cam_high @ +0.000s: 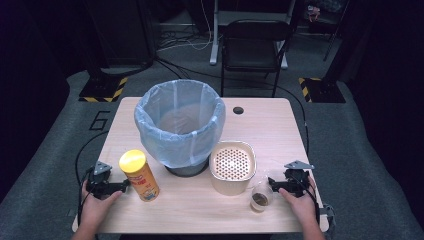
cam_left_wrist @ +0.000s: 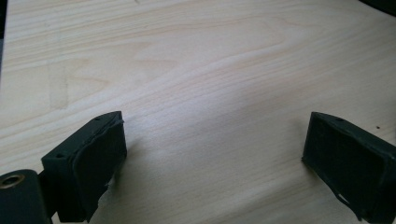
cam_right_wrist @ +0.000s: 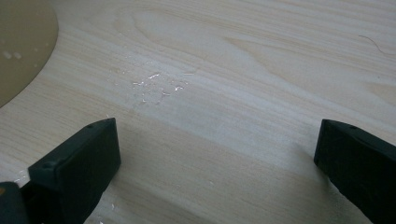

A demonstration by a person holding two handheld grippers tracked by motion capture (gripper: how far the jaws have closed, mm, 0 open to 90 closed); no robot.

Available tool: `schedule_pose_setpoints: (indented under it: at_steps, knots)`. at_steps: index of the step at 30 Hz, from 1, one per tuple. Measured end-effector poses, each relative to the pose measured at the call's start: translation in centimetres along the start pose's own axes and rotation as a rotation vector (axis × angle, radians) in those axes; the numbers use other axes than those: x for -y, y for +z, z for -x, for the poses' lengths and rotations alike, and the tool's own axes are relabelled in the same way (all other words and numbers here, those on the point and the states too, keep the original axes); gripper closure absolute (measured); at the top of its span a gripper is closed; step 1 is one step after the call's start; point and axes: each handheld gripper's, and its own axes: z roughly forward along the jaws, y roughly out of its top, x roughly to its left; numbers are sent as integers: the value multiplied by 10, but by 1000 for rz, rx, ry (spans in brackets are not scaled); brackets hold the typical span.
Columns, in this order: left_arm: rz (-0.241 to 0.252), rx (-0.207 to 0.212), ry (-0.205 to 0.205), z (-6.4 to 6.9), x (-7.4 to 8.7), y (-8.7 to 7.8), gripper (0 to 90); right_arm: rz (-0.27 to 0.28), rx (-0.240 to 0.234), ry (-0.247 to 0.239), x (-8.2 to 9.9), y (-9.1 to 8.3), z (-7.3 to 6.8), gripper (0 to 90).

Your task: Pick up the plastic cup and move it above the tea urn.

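My left gripper [cam_high: 125,185] rests on the table's front left, held by a hand, its jaws pointing toward a yellow-lidded orange chip can [cam_high: 139,175] standing right beside them. In the left gripper view the left gripper [cam_left_wrist: 215,135] is open over bare wood. My right gripper [cam_high: 271,183] lies at the front right, next to a small clear cup [cam_high: 261,196] with brown residue. In the right gripper view the right gripper [cam_right_wrist: 217,140] is open, with nothing between its fingers; a beige curved surface [cam_right_wrist: 18,42] shows at the upper left.
A bin lined with a pale blue bag [cam_high: 180,122] stands mid-table. A beige perforated container [cam_high: 232,166] sits to its front right. Wet specks [cam_right_wrist: 156,86] glisten on the wood. A cable hole [cam_high: 238,110] is near the far edge. A black chair [cam_high: 252,47] stands beyond the table [cam_high: 200,210].
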Motion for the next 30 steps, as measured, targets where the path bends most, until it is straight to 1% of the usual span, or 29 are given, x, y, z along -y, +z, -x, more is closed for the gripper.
schedule_pose_setpoints:
  at_steps: [5,7,11,16,18,20,21,22,23,27,30]
  knots:
    - [3,7,4,0,0,0,58,1,-3,-5,0,0,0,0]
    - [3,7,4,0,0,0,59,-3,-3,0,0,0,0,0]
    - [3,5,5,0,0,0,61,-3,-9,-11,-1,1,-1,0]
    - [6,-1,3,0,0,0,74,3,-12,-3,-1,0,-2,9]
    - [5,-2,2,0,0,0,74,3,-17,-8,0,0,-2,30]
    - [5,-2,2,0,0,0,74,13,-22,-14,0,-2,-1,92]
    - [5,-2,2,0,0,0,74,13,-22,-14,0,-2,-1,92]
    - [5,-2,2,0,0,0,74,26,-22,-4,0,-3,-2,132]
    - [5,-2,2,0,0,0,74,31,-26,-13,1,-4,-1,151]
    - [5,-2,2,0,0,0,74,34,-22,-13,1,-4,-2,156]
    - [5,-2,1,0,0,0,74,35,-27,-11,2,-5,-2,181]
